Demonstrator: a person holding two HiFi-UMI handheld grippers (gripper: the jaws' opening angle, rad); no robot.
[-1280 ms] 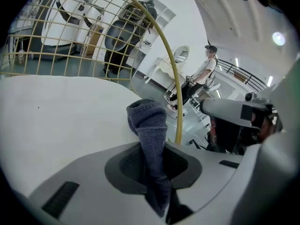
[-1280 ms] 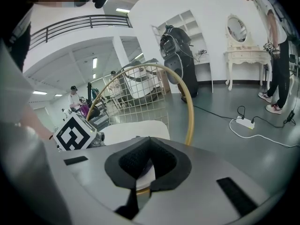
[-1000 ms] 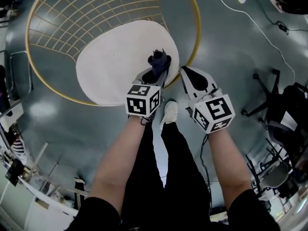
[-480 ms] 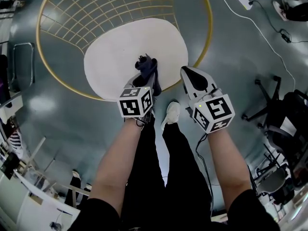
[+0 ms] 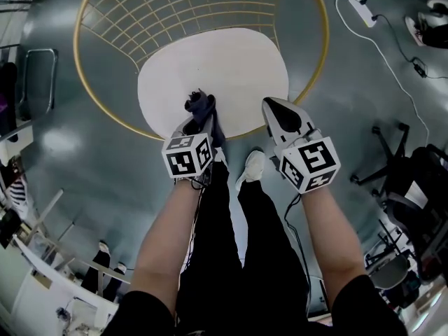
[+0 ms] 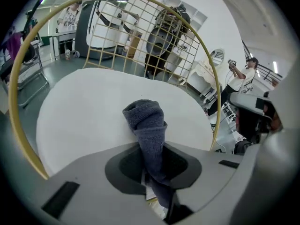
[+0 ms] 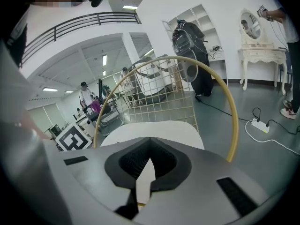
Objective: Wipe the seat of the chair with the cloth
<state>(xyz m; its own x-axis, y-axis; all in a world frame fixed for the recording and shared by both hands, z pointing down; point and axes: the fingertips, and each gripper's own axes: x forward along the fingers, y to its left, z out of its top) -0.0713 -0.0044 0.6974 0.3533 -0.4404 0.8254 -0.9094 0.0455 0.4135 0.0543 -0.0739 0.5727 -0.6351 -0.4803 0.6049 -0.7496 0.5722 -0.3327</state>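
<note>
A round chair with a gold wire frame (image 5: 105, 19) and a white seat (image 5: 224, 68) stands before me. My left gripper (image 5: 199, 117) is shut on a dark blue cloth (image 5: 201, 108), whose bunched end (image 6: 143, 114) sticks out over the seat's near edge (image 6: 93, 125). My right gripper (image 5: 276, 110) hovers at the seat's near right rim, shut with nothing between its jaws; in its own view the seat (image 7: 154, 128) and wire back (image 7: 159, 90) lie ahead.
Grey floor (image 5: 364, 96) surrounds the chair. A white cable and power strip (image 5: 364, 9) lie at the far right, an office chair base (image 5: 392, 138) to the right. My legs and a white shoe (image 5: 248, 165) are below the seat. People stand in the background (image 7: 86, 95).
The left gripper with the cloth has slid leftward along the seat's near edge. The right gripper has kept its place.
</note>
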